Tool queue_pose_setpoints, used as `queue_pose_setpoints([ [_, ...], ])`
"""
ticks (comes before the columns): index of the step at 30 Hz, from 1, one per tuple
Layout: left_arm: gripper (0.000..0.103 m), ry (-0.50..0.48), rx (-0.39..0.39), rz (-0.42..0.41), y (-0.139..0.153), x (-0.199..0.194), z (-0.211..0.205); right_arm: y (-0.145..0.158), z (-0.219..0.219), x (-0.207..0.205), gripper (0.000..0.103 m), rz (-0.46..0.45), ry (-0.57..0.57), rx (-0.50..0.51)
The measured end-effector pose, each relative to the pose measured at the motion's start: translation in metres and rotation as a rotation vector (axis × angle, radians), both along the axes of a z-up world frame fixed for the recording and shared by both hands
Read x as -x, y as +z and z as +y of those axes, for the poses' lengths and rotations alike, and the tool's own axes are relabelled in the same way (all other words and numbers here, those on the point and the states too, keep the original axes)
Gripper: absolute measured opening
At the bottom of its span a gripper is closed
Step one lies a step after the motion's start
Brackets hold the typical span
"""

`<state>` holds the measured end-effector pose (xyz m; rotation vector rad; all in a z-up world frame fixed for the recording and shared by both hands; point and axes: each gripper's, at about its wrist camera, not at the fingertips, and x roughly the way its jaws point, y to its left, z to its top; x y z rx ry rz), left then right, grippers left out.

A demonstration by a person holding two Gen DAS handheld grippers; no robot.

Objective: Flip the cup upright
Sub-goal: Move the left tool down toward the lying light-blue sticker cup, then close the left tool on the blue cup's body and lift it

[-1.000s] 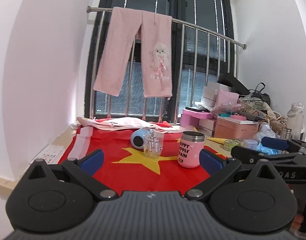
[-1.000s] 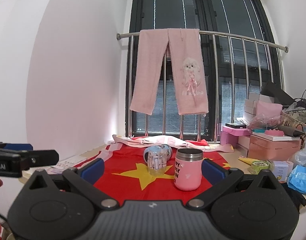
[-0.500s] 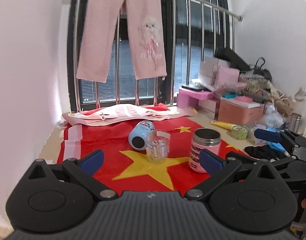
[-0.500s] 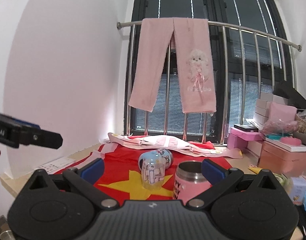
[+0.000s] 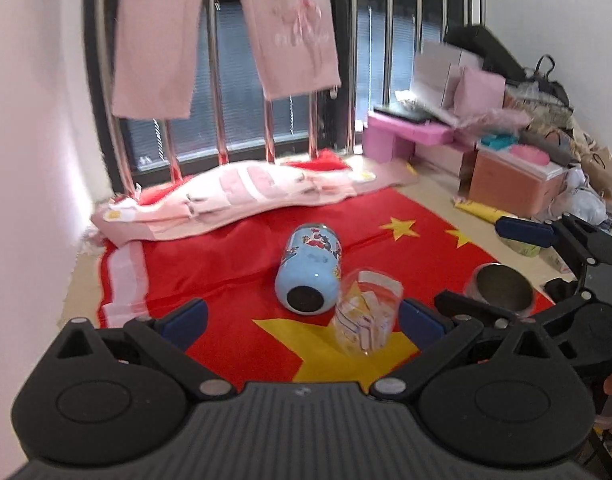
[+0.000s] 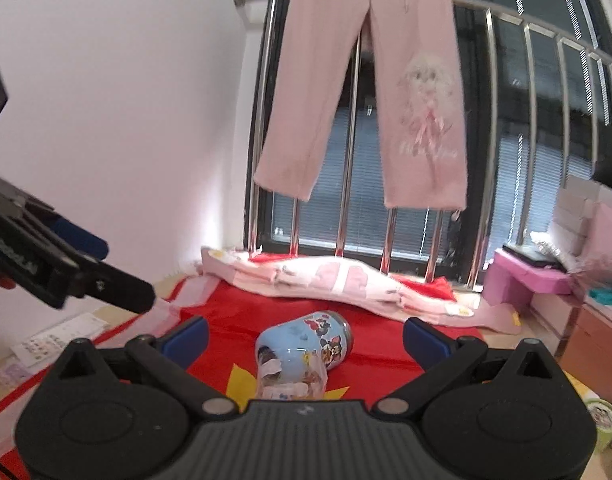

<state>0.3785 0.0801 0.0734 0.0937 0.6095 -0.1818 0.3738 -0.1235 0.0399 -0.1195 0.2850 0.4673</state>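
the blue cup (image 5: 309, 270) lies on its side on the red flag cloth (image 5: 233, 264) that covers the desk, its dark base turned toward the cameras and its mouth pointing away toward the window bars. a clear glass (image 5: 366, 310) stands just beside the base, and may be touching it; contact cannot be confirmed. a pink steel-rimmed mug (image 5: 502, 286) stands further to the right.

the left gripper (image 5: 301, 318) is held above the cloth with its fingers spread wide and nothing between them; the right gripper (image 6: 303, 338) is likewise wide and empty, aimed at the cup from above the glass.

several risks are judged from here. the glass could be knocked over if the cup is approached from the base end. the rounded, smooth wall could roll or slip out of the fingers when it is squeezed. the cloth could be dragged and wrinkled, so that the cup is set down tilted and topples again.
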Motion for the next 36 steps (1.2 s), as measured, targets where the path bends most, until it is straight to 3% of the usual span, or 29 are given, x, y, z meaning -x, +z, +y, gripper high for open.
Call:
queue_pose_setpoints([
  [9,0.103,-0.081,-0.014,0.225,0.007,-0.119,0.005,0.017,0.02,-0.091,0.103,0.216,-0.002,0.138],
  [17,0.103,-0.161,-0.06,0.388,-0.024,-0.203,-0.01,0.01,0.025,-0.154,0.103,0.393,0.082,0.295],
  [20,0.103,-0.192,-0.073,0.427,-0.036,-0.226,-0.015,0.006,0.021,-0.176,0.103,0.465,0.124,0.3],
  [26,0.103,-0.212,-0.105,0.515,-0.07,-0.261,-0.03,-0.013,0.016,-0.208,0.103,0.524,0.148,0.328],
  [28,0.098,-0.194,-0.105,0.547,-0.081,-0.27,-0.033,-0.02,0.012,-0.213,0.103,0.543,0.154,0.317],
  [35,0.097,-0.202,-0.151,0.617,-0.104,-0.286,-0.048,-0.04,0.005,-0.225,0.103,0.597,0.151,0.312],
  [36,0.091,-0.205,-0.161,0.624,-0.107,-0.287,-0.052,-0.042,0.004,-0.226,0.103,0.601,0.149,0.315],
])
